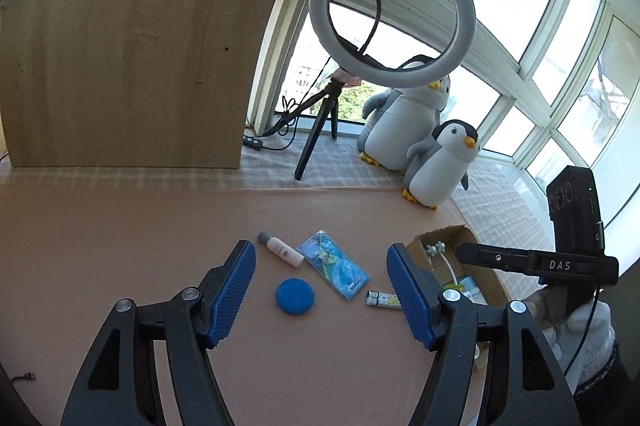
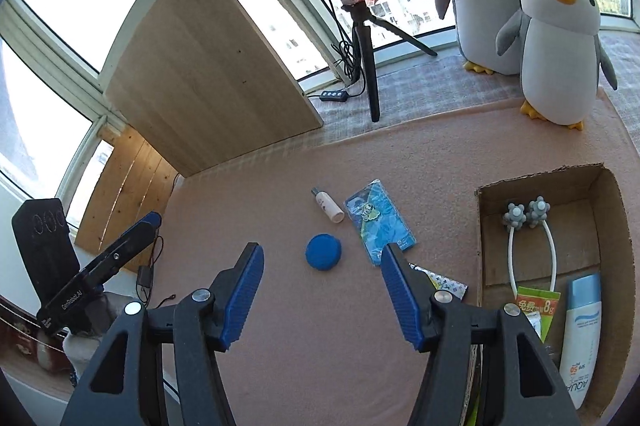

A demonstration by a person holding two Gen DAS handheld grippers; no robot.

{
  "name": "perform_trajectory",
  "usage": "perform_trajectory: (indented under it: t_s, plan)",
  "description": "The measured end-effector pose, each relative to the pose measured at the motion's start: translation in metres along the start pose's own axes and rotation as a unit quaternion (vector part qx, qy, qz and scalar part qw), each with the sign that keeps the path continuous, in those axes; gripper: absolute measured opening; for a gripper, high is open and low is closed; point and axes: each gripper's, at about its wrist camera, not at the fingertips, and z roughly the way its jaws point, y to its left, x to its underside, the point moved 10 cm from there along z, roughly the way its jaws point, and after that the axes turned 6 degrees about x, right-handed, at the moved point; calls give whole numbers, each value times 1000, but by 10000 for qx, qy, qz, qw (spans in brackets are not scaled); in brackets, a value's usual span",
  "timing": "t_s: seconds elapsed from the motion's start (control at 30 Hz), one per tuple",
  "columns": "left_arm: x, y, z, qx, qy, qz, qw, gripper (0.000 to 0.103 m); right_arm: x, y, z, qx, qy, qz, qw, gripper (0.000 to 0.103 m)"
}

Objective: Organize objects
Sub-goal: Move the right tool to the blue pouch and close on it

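Pink felt matting (image 2: pixel 320 366) is carrying four loose things near its middle: a round blue disc (image 2: pixel 323 251), a small white tube with a grey cap (image 2: pixel 327 204) beyond it, a flat blue plastic packet (image 2: pixel 379 227) just right of the tube, and a patterned lighter (image 1: pixel 383 299), partly hidden behind a finger. An open brown cardboard box (image 2: pixel 608 210) is sitting at the matting's right edge, holding a white-stemmed massager (image 2: pixel 524 214), a green sachet (image 2: pixel 536 302) and a white sunscreen bottle (image 2: pixel 582 338). The left gripper (image 1: pixel 320 290) and right gripper (image 2: pixel 320 290) are both hovering spread wide, gripping nothing. Two plush penguins (image 2: pixel 558 42) and a ring light (image 1: pixel 392 12) are standing along the far edge.
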Motion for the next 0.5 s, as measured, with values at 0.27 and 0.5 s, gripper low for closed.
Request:
perform_trajectory:
  t_s: [0.27,0.5]
  plan:
    - [62,26,32,-119,481,-218,9985,72,-9,-20,104,764,863,-261,9930,59]
    - [114,40,31,-226,653,-453,9966,72,-12,-40,160,1428,1149,-589,9813,59]
